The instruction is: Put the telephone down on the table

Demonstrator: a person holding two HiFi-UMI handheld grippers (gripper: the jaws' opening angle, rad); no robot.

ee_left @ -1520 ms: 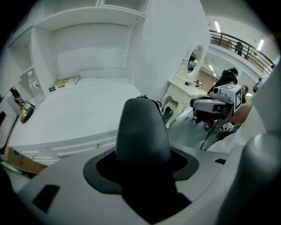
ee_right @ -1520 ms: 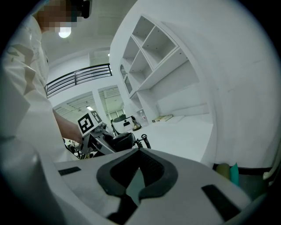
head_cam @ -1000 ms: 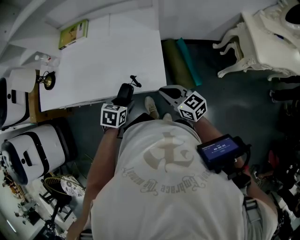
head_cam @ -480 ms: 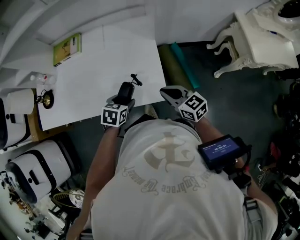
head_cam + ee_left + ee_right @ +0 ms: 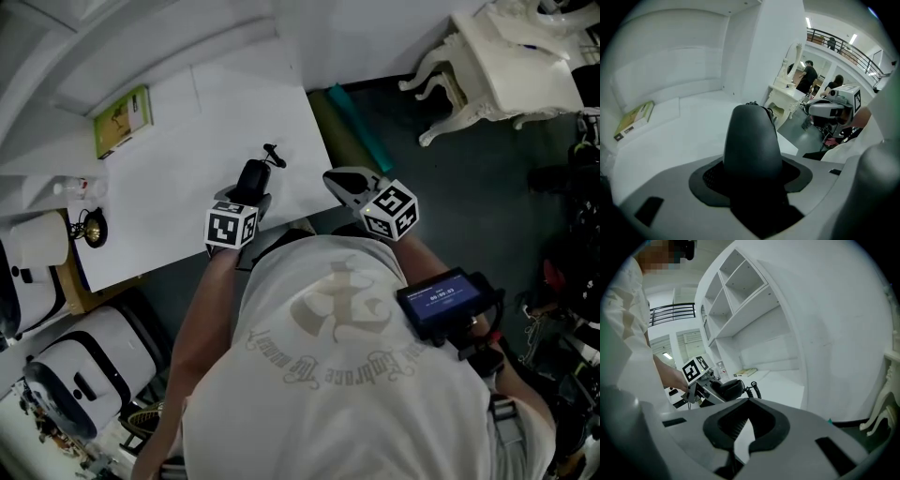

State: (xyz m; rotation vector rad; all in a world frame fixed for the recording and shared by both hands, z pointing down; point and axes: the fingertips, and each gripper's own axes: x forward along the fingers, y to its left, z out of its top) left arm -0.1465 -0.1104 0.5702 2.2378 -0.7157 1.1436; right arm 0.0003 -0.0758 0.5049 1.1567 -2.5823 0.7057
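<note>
Head view shows the left gripper (image 5: 246, 202) clamped on the black telephone (image 5: 253, 175) over the near edge of the table (image 5: 178, 141), seemingly poised to lower it, the right gripper (image 5: 337, 180) closed, empty, aside.

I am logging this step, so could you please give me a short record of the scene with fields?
Left claw: shut on the black telephone handset
Right claw: shut, nothing in it, beside the table's near right corner
Handset: over the white table near its front edge; contact cannot be told
Cord: coiled, just beyond the handset
Other: green book at the table's far left
</note>
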